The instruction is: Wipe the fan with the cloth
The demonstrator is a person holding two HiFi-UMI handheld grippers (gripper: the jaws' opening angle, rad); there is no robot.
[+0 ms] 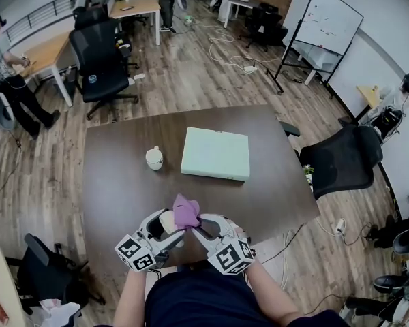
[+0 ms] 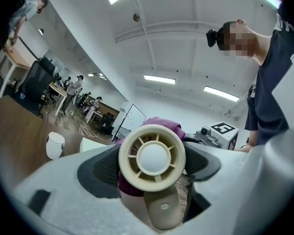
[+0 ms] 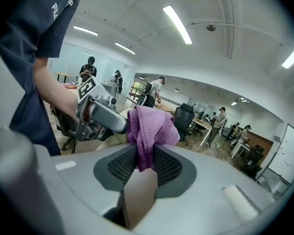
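The left gripper (image 1: pixel 165 227) clamps the fan (image 2: pixel 152 156); the right gripper (image 1: pixel 202 225) pinches the cloth (image 3: pixel 149 129), which rests against the fan.

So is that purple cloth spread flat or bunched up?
Bunched up: the cloth hangs in crumpled folds, pinched by the right gripper.

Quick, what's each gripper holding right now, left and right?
Left gripper: closed on the small cream fan.
Right gripper: closed on the purple cloth.

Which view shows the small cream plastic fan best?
Left gripper view: the cream fan faces it, clamped between the jaws. Head view shows a sliver beside the purple cloth; right gripper view, an edge behind it.
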